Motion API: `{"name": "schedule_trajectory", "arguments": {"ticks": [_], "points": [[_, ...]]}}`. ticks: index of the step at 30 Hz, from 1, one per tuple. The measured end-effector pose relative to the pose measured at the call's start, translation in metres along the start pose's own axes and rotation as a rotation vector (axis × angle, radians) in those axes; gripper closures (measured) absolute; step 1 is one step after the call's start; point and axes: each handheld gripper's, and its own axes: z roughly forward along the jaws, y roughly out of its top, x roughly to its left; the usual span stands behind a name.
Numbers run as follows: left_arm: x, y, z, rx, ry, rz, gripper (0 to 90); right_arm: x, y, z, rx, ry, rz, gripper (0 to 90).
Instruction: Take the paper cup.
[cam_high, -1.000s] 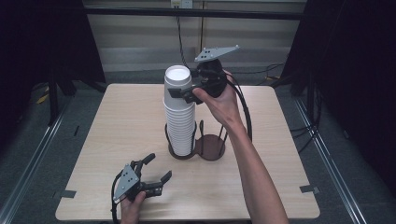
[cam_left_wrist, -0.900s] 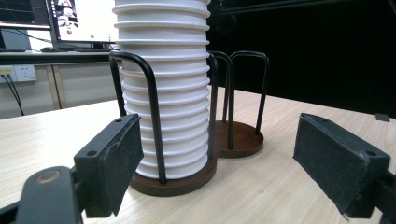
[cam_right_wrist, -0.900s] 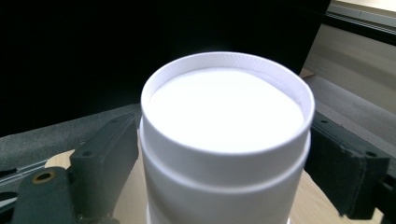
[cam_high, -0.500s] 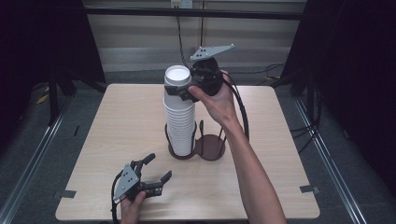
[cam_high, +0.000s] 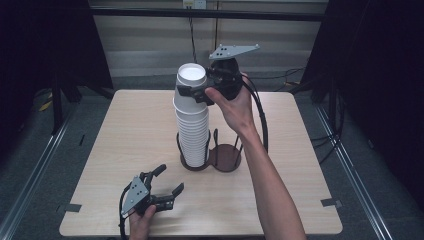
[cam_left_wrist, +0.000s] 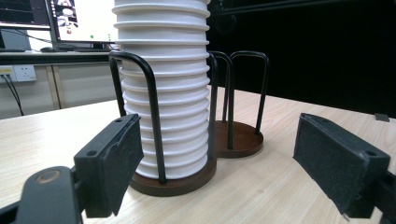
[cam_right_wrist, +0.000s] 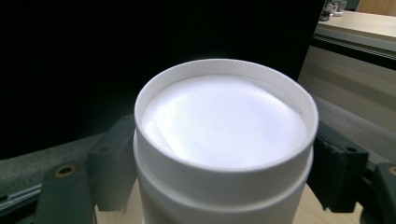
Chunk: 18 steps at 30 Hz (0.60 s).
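Broadly, a pale wooden table (cam_high: 125, 135) carries everything, with dark floor and black curtains around it. Near its middle stands a dark two-ring holder (cam_high: 227, 159) with upright wire posts; its left ring holds a tall stack of upturned white cups (cam_high: 192, 135), its right ring is bare. The posts rise close against the lower stack and fence it in. At the stack's top, the right gripper (cam_high: 197, 90) has its jaws pressed on either side of the top cup (cam_right_wrist: 224, 140), pinching it just under its rim. Near the table's front edge, well apart from the holder, the left gripper (cam_high: 165, 182) rests with jaws spread, holding nothing.
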Motion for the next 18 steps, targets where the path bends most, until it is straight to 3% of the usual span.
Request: {"name": "schedule_trajectory", "arguments": {"ticks": [18], "points": [[0.000, 0.000, 0.000, 0.000, 0.000, 0.000, 15.5, 0.001, 0.007, -0.014, -0.118, -0.003, 0.024, 21.8]]}}
